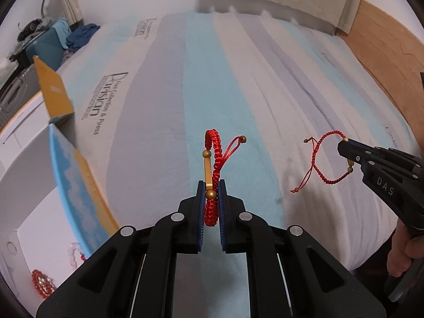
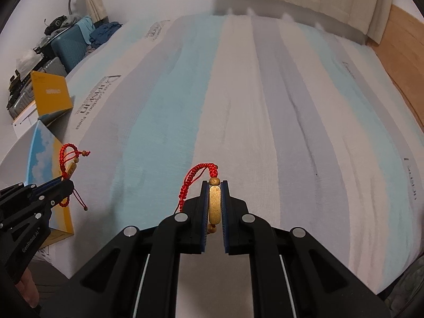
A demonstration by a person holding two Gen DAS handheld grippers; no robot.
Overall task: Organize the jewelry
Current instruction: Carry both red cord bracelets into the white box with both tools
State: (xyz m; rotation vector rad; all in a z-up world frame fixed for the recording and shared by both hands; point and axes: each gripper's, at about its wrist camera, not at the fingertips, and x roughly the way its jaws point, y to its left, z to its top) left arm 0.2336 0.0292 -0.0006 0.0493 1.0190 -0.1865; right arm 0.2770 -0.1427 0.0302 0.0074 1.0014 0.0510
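From the left wrist camera, the left gripper (image 1: 211, 190) was clamped on a thick red braided bracelet (image 1: 215, 159) with a gold bar and beads, held up over the striped bed (image 1: 164, 106). To its right, the right gripper (image 1: 344, 145) pinched a thinner red bracelet (image 1: 322, 159), its cords dangling. An open box (image 1: 76, 175) at the left held other jewelry (image 1: 42, 283). The step looked like carrying both pieces; next they would need lowering into the box.

From the right wrist camera, the right gripper (image 2: 214, 193) squeezed the thin bracelet's gold bar (image 2: 214, 204), and the left gripper (image 2: 65, 182) hung just beside the box (image 2: 45, 153).
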